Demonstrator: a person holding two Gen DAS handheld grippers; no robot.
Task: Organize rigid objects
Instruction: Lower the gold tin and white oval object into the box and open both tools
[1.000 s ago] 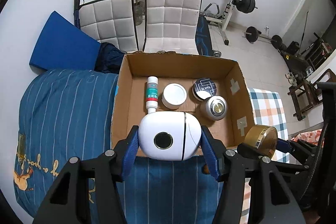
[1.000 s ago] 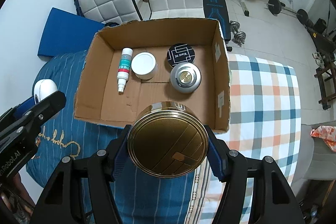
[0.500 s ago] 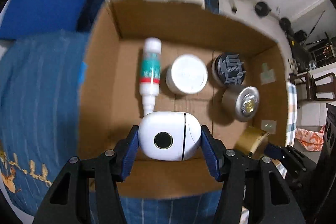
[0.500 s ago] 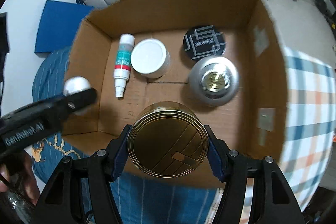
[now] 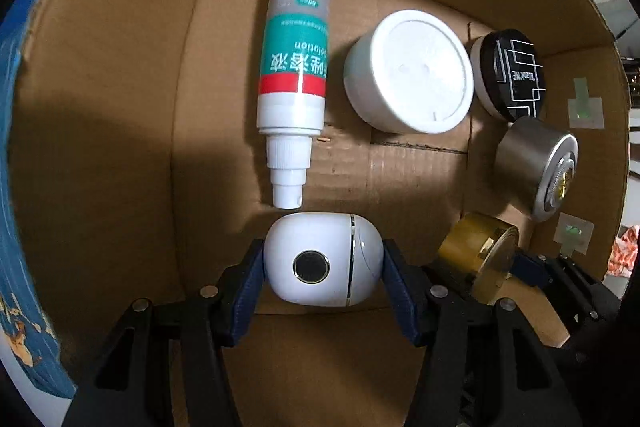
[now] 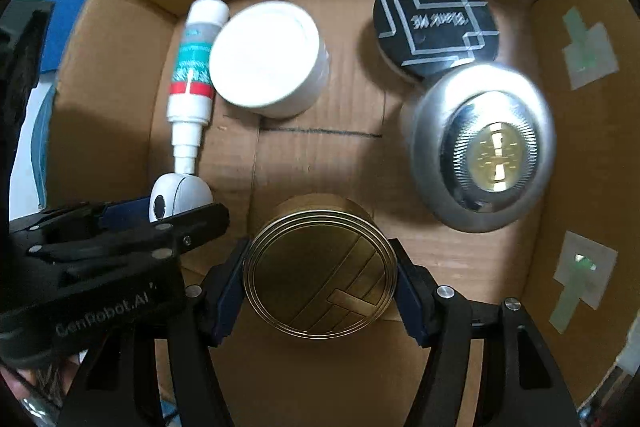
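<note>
My left gripper (image 5: 323, 269) is shut on a white egg-shaped device (image 5: 320, 263), low inside the cardboard box (image 5: 100, 115), just below the nozzle of the lying bottle (image 5: 294, 75). My right gripper (image 6: 320, 269) is shut on a round gold tin (image 6: 320, 267), also inside the box, near its front. The gold tin also shows in the left wrist view (image 5: 476, 251), to the right of the white device. The white device shows in the right wrist view (image 6: 176, 197) at the left.
In the box lie a white round jar (image 6: 266, 61), a black patterned tin (image 6: 434, 23) and a silver round tin (image 6: 480, 147). Box walls rise on all sides. A blue striped bedcover (image 5: 16, 267) lies left of the box.
Both grippers have moved forward and down into the box with their objects. The box contents now fill both views; the room is out of sight.
</note>
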